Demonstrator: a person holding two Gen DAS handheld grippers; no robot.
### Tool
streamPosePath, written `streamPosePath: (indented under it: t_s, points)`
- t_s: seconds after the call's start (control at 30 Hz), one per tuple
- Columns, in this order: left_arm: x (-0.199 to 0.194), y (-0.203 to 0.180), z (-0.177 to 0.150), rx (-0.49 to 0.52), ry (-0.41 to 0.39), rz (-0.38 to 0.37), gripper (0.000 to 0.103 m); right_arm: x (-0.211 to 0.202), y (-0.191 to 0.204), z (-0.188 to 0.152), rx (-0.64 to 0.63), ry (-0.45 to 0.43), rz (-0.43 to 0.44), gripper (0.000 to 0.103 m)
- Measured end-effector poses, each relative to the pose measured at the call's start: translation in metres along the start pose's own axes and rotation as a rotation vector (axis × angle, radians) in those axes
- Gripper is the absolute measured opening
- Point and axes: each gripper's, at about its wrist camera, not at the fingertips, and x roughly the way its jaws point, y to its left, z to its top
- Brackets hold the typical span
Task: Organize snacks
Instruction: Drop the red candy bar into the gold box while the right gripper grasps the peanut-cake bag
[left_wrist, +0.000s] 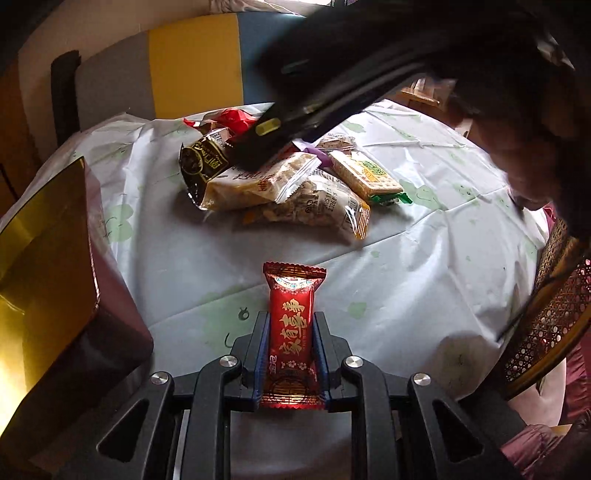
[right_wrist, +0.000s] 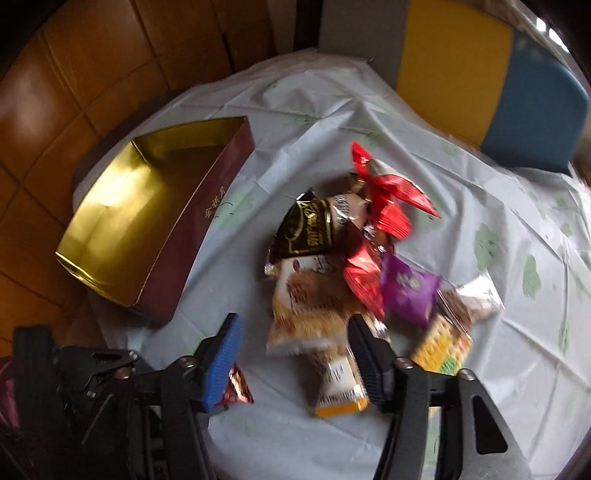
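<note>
Already clamped on one red bar, reaching for the next

Broadly, largest first. Box: stiff card, maroon outside, gold inside, standing open on the table at the left edge; likely light, rigid enough to take dropped packets, apt to slide on the thin cloth if pushed. Far end cut off in the left wrist view, floor of it partly lost in glare.

Pile next, heaped mid-table, well apart from the box: foil and film packets, light, crinkly, slippery, probably brittle biscuit inside. Best taken across the narrow width at mid-length, gently; crimped ends too floppy. Overlapping, so lower packets largely hidden; count not tellable. Blurred throughout in the right wrist view, print unreadable.

Right gripper: parted, nothing pinched, hanging just above the near edge of the pile; a pale packet below the gap, contact not tellable. From the left wrist view, body dark and smeared across the top, covering the back of the pile.

Left gripper: clenched on the red bar, pads on its long edges, held lengthwise above the cloth. Bar's near end tucked behind the fingers.
</note>
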Motion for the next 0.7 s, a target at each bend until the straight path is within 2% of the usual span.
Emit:
streamPosePath:
  t_s: [0.03, 0.1, 0.17, 0.23, 0.3, 0.5, 0.6, 0.7]
  points:
    - [-0.001, 0.002, -0.002, -0.005, -0.002, -0.005, 0.022, 0.008, 0.001, 0.004, -0.008, 0.019, -0.025, 0.082]
    - [-0.001, 0.003, -0.002, -0.008, -0.004, -0.008, 0.022, 0.024, 0.001, 0.011, -0.029, 0.05, -0.113, 0.082]
    - [-0.002, 0.005, -0.002, -0.006, -0.007, -0.009, 0.022, 0.037, -0.006, 0.016, -0.024, 0.077, -0.142, 0.082]
    - [-0.004, 0.006, -0.003, -0.003, -0.014, -0.004, 0.022, 0.046, -0.012, 0.015, 0.004, 0.091, -0.115, 0.082]
    - [-0.008, 0.008, -0.003, 0.003, -0.023, 0.006, 0.022, 0.048, -0.014, 0.012, 0.015, 0.073, -0.094, 0.072]
    - [-0.053, 0.021, 0.007, -0.022, -0.133, -0.064, 0.022, 0.048, -0.01, 0.005, 0.0, 0.019, -0.09, 0.067]
    - [-0.082, 0.043, 0.015, -0.104, -0.191, -0.099, 0.022, 0.042, -0.015, -0.003, 0.007, 0.01, -0.085, 0.067]
    - [-0.101, 0.077, 0.029, -0.223, -0.22, -0.047, 0.022, 0.038, -0.015, -0.004, 0.016, -0.003, -0.081, 0.067]
